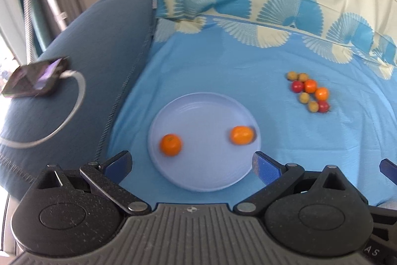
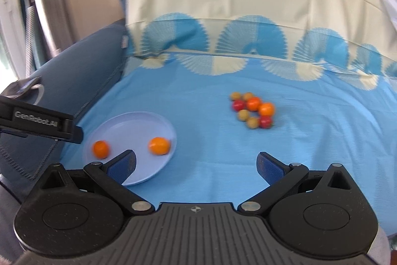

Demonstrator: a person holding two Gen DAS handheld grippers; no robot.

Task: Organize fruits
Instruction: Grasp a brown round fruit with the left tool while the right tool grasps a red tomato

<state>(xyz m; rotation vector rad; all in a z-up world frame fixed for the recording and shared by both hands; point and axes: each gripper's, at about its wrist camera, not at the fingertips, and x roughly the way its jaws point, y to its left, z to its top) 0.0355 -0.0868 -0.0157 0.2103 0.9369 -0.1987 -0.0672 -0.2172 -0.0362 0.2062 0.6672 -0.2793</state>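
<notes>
Both the left gripper point(image 1: 191, 163) and right gripper point(image 2: 196, 163) stood apart, empty. Two oranges point(image 1: 170, 144) occupied the plate point(image 1: 203, 180), lower centre; the mixed cluster point(image 1: 309, 94) at right awaited sorting.

We note a bed under a light blue sheet point(image 2: 223, 153). Directly on it lie a pale plate point(image 2: 139, 123) and a tight cluster of small fruits point(image 2: 253, 109), well apart.
</notes>
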